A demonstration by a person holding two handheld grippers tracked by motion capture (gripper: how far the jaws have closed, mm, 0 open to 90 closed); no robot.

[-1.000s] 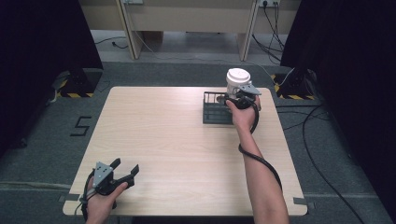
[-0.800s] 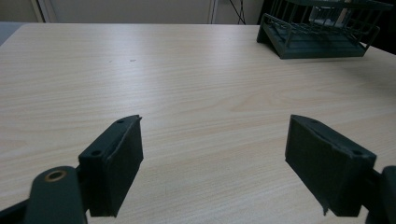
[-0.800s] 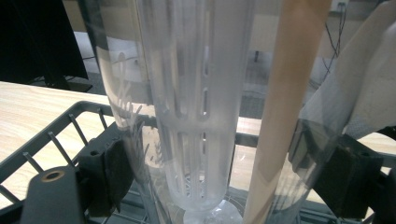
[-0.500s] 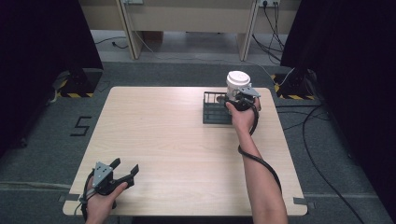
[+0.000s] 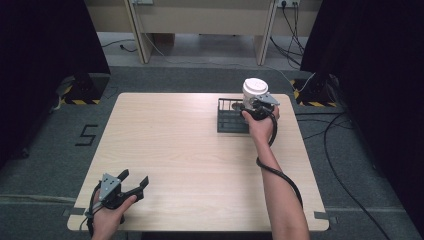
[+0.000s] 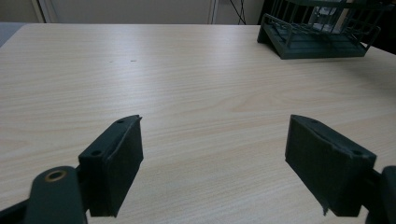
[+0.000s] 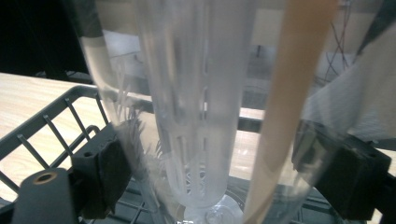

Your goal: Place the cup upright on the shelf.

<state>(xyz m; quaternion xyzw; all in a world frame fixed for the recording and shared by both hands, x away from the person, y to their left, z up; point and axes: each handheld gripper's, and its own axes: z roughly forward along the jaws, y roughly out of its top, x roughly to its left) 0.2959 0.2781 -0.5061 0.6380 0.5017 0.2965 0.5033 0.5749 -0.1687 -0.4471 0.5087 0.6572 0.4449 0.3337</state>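
Your right gripper (image 5: 256, 106) still clamps the clear lidded cup (image 5: 254, 89) at the black wire rack (image 5: 231, 116), barely shifted; your left gripper (image 5: 132, 184) waits wide open.

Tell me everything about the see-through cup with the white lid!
The cup is a clear plastic tumbler with a white round lid on top. Inside it runs a paler, ribbed tube down the middle, seen in the right gripper view. It stands upright over the far right end of the dark wire rack, near the table's far right corner. The right gripper is closed on its sides, one black jaw on each side. Whether its base rests on the rack is hard to tell.
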